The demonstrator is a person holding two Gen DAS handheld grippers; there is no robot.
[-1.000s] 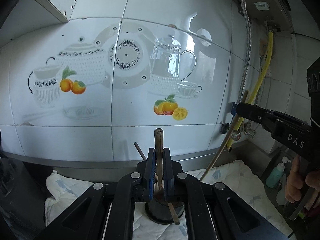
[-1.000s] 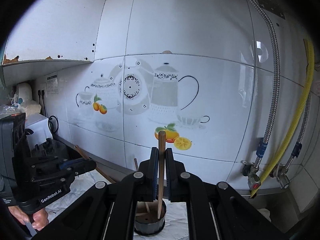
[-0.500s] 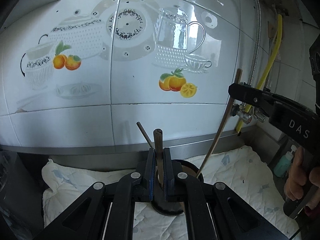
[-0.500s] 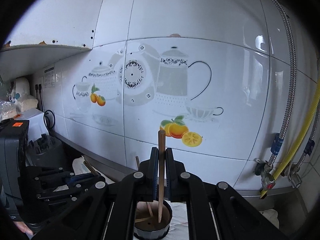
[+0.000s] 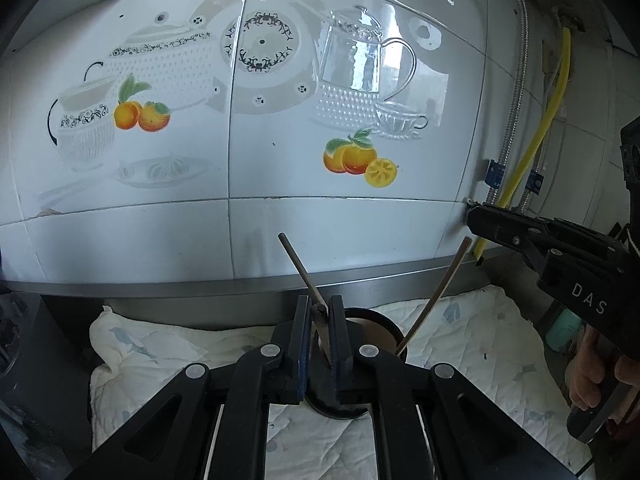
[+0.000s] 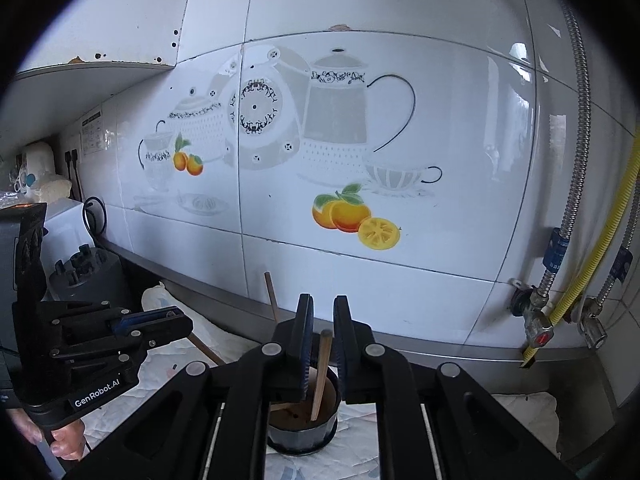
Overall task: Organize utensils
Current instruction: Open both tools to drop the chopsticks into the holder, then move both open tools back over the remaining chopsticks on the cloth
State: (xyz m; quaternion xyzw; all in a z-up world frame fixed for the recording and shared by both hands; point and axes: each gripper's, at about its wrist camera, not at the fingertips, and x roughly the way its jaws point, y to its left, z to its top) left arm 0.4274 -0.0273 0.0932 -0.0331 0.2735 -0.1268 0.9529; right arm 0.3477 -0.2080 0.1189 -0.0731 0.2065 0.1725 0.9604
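A round dark utensil holder (image 5: 360, 364) (image 6: 304, 420) stands on a white quilted cloth. In the left wrist view my left gripper (image 5: 320, 332) has its jaws slightly apart around a dark chopstick (image 5: 316, 320) that stands in the holder; whether they still touch it is unclear. Another dark chopstick (image 5: 298, 266) leans left in the holder, and a light one (image 5: 434, 296) leans right. In the right wrist view my right gripper (image 6: 322, 332) is open, and a light wooden chopstick (image 6: 320, 372) stands loose between its jaws, its tip in the holder.
The tiled wall with teapot and orange pictures is close behind. A steel ledge (image 5: 240, 284) runs along its foot. Metal and yellow hoses (image 6: 576, 240) with valves hang at the right. A dark appliance (image 6: 88, 276) and white machine stand at the left.
Both grippers have moved down toward the holder. The right gripper has opened and let its light chopstick drop in. The left gripper's chopstick has sunk lower between jaws that have parted a little.
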